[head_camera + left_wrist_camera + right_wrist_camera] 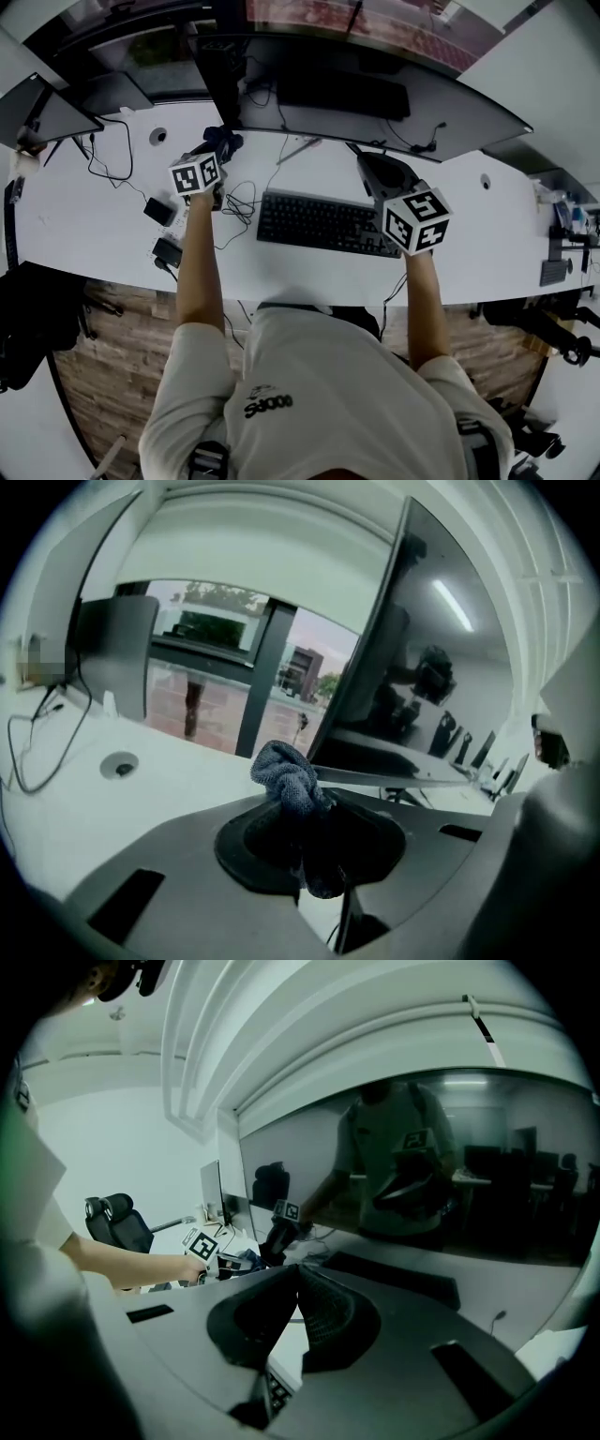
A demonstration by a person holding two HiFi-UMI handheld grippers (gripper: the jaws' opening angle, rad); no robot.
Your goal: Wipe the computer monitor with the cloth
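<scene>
Holding the left gripper [317, 808] by the left end of the curved monitor [441, 667], we are clamping its jaws on the bunched blue-grey cloth [284, 778], which is sticking up just beside the screen's lower corner. We are holding the right gripper [298, 1274] above the right end of the keyboard [319, 223], its jaws pressed together on nothing, facing the dark screen over the white desk [84, 220].

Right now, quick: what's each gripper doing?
Left gripper: shut on the cloth.
Right gripper: shut, nothing between its jaws.
</scene>
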